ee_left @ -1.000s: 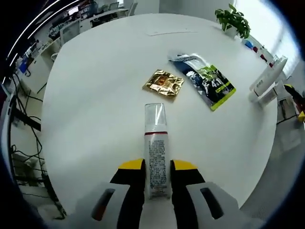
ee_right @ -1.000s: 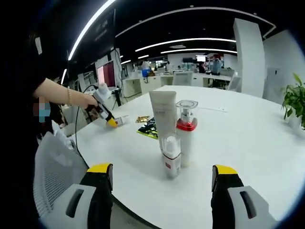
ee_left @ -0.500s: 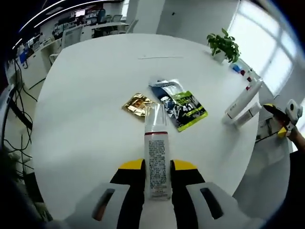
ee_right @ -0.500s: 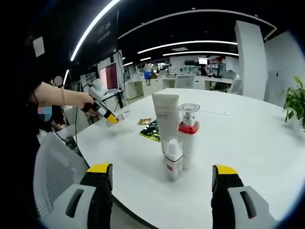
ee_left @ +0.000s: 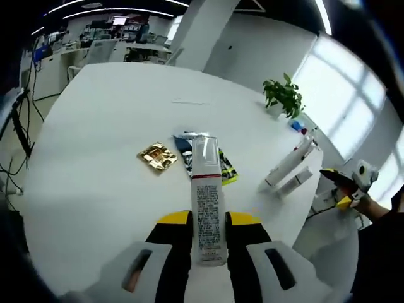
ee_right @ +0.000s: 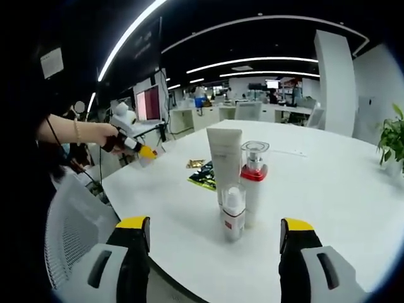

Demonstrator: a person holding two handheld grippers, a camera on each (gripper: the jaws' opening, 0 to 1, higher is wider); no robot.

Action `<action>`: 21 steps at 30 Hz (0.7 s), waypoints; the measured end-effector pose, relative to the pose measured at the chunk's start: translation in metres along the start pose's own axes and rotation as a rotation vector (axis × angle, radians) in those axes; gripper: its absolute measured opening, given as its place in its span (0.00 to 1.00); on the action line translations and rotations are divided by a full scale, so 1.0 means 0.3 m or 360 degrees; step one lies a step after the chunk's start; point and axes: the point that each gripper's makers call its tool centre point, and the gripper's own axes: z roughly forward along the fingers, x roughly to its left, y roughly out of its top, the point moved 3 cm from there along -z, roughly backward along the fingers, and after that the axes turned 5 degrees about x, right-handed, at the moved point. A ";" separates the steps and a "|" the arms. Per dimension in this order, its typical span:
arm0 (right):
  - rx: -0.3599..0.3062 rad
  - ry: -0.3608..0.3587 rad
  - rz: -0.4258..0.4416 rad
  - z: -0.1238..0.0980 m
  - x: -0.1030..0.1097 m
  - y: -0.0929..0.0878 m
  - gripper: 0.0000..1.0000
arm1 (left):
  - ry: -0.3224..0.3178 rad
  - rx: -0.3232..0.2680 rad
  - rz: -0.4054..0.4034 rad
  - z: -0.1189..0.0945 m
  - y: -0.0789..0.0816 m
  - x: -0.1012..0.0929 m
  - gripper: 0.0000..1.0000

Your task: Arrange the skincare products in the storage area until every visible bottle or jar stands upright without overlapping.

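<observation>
On the round white table (ee_right: 328, 183), three products already stood upright in a close cluster, none lying over another: a white tube (ee_right: 224, 165), a red-collared pump bottle (ee_right: 254, 180) and a small clear-capped bottle (ee_right: 233, 213). One item remained outstanding: a clear-capped spray bottle (ee_left: 207, 202), clamped between the jaws of the left gripper (ee_left: 209, 226) and lifted clear of the table, pointing away along the jaws. Right gripper (ee_right: 214, 243) hovered before the cluster, jaws spread wide and empty. Also on the table: a gold sachet (ee_left: 156, 156) and a dark green-printed pouch (ee_left: 221, 165), lying flat beside each other. Against the earlier pictures, the left gripper view had swung upward and round, bringing the cluster nearer its centre; the grip looked unchanged, as did the right gripper's spread.
</observation>
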 end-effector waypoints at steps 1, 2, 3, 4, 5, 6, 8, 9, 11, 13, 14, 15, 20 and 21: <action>-0.0004 0.0004 0.0000 0.000 0.002 0.001 0.90 | -0.0021 -0.0029 0.0006 -0.007 0.006 -0.022 0.20; -0.0006 0.0008 0.0002 -0.001 0.003 0.001 0.90 | -0.0037 -0.0038 0.0008 -0.011 0.009 -0.035 0.20; -0.0007 0.0013 0.0006 0.000 0.003 0.001 0.91 | -0.0065 -0.0056 0.0015 -0.009 0.018 -0.045 0.20; -0.0007 0.0014 0.0005 0.000 0.003 0.001 0.90 | -0.0085 -0.0075 0.0017 -0.011 0.025 -0.053 0.20; -0.0009 0.0015 0.0004 0.000 0.003 0.001 0.90 | -0.0107 -0.0099 0.0015 -0.016 0.032 -0.064 0.20; -0.0014 0.0016 0.0002 -0.001 0.003 0.002 0.90 | -0.0130 -0.0120 0.0010 -0.021 0.037 -0.073 0.20; -0.0016 0.0018 0.0003 -0.001 0.005 0.003 0.90 | -0.0184 -0.0166 0.0007 -0.035 0.052 -0.103 0.20; -0.0019 0.0019 0.0000 -0.001 0.005 0.003 0.90 | -0.0202 -0.0183 0.0009 -0.049 0.052 -0.130 0.20; -0.0022 0.0021 -0.0003 -0.002 0.005 0.004 0.90 | -0.0215 -0.0190 0.0034 -0.064 0.048 -0.169 0.20; -0.0025 0.0022 -0.0008 -0.003 0.007 0.005 0.90 | -0.0237 -0.0188 0.0061 -0.062 0.051 -0.184 0.20; -0.0026 0.0023 -0.0009 -0.003 0.007 0.005 0.90 | -0.0250 -0.0189 0.0076 -0.061 0.052 -0.191 0.20; -0.0027 0.0025 -0.0010 -0.003 0.008 0.005 0.90 | -0.0262 -0.0196 0.0094 -0.061 0.046 -0.227 0.20; -0.0036 0.0029 -0.0006 -0.005 0.010 0.007 0.90 | -0.0382 -0.0310 0.0082 -0.068 0.052 -0.314 0.20; -0.0039 0.0030 -0.0006 -0.005 0.009 0.008 0.90 | -0.0415 -0.0335 0.0067 -0.070 0.051 -0.330 0.20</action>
